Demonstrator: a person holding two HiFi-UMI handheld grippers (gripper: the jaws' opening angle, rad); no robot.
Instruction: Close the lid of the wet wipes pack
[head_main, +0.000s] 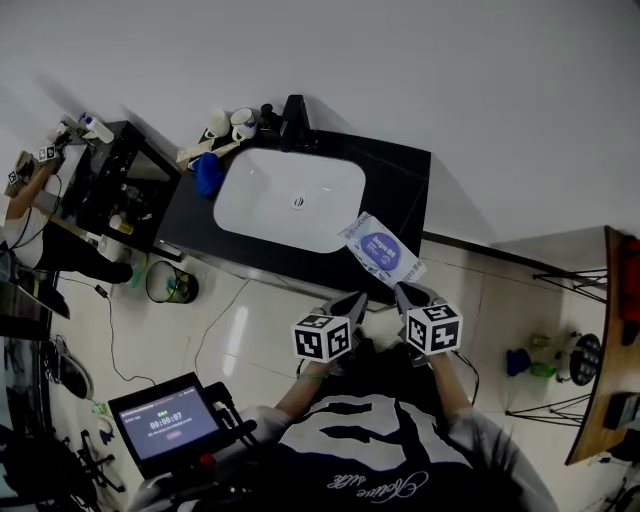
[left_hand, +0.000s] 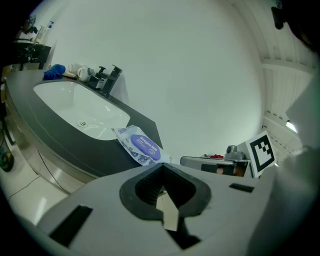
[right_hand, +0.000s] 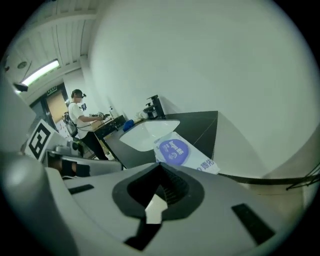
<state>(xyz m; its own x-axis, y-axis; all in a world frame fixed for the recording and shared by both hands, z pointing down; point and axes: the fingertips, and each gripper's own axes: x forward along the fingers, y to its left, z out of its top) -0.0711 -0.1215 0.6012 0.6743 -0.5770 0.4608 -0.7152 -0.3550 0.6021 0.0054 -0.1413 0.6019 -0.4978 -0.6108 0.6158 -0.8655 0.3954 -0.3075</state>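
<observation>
Covered and cropped
The right gripper (right_hand: 161, 169) covers the near edge of the white wet wipes pack with a purple oval lid (right_hand: 176, 150), whose print is too small to read. The brown wooden table (head_main: 605, 350) runs off the head view's right edge.

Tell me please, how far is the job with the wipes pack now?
Done: nothing certain. The pack lies at the front edge of the counter. Its purple lid looks flat, but I cannot tell if it is snapped shut. In hand: nothing. The left gripper and right gripper have jaws shut, empty, short of the pack. Left: probably reach and press the lid.
</observation>
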